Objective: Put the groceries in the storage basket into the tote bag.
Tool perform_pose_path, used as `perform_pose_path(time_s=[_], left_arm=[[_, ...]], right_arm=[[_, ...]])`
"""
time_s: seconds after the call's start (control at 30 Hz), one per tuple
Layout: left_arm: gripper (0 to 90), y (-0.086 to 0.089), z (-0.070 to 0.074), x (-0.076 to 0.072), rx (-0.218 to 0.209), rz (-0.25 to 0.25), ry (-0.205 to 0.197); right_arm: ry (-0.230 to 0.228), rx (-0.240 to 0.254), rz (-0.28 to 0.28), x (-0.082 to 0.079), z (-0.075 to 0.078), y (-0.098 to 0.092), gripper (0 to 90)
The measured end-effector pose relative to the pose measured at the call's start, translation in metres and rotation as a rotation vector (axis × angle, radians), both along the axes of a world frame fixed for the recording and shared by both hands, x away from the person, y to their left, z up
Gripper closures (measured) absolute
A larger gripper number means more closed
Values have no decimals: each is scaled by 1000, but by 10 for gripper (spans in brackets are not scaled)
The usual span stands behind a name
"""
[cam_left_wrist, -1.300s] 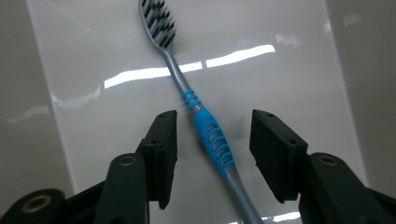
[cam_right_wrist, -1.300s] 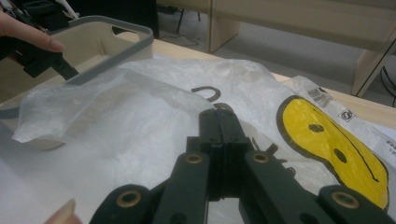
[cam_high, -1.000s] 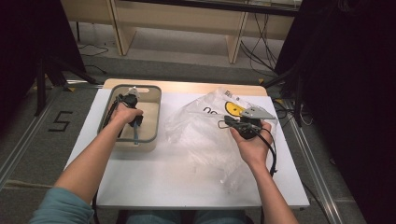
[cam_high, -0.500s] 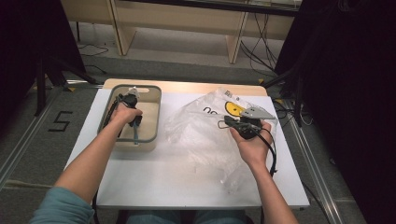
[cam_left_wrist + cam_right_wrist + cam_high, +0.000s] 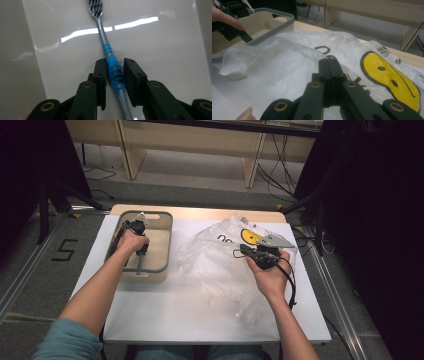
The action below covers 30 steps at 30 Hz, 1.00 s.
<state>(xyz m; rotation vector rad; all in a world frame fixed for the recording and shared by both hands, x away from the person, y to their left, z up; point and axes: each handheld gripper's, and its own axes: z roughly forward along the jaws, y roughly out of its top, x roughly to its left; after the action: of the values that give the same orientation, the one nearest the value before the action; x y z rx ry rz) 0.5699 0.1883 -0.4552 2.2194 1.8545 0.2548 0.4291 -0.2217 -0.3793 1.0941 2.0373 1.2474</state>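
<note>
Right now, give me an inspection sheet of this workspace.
Surface: white table, bare at the near edge.
Job's things: blue-and-grey toothbrush lying in the beige bin; clear plastic bag with a yellow smiley print beside it.
Clutter: nothing seen.
Grippers: left gripper in the bin, jaws just been closing around the toothbrush handle, a gap visible on one side; right gripper shut on the plastic bag.
Cables: black cable trails from the right gripper; more on the floor behind.
Surroundings: wooden furniture, dark curtains.
</note>
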Motion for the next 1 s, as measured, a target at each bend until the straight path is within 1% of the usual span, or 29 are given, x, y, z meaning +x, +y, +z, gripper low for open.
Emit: perform_pose_path(time_s=[0.13, 0.27, 0.5, 0.57, 0.67, 0.8, 1.0], left_arm=[[757, 3, 0, 0, 31, -3, 2], [772, 5, 0, 0, 40, -8, 4], [784, 4, 1, -2, 59, -43, -7], [784, 4, 1, -2, 58, -46, -7], [784, 6, 1, -2, 45, -42, -5], [784, 7, 1, -3, 34, -48, -4], [784, 9, 2, -4, 21, -51, -9]], right_arm=[[0, 1, 0, 0, 0, 0, 900], [0, 1, 0, 0, 0, 0, 900], [1, 3, -1, 0, 0, 0, 900], [1, 4, -1, 0, 0, 0, 900], [-2, 3, -2, 0, 0, -1, 900], [-3, 4, -2, 0, 0, -1, 900], [1, 3, -2, 0, -1, 0, 900]])
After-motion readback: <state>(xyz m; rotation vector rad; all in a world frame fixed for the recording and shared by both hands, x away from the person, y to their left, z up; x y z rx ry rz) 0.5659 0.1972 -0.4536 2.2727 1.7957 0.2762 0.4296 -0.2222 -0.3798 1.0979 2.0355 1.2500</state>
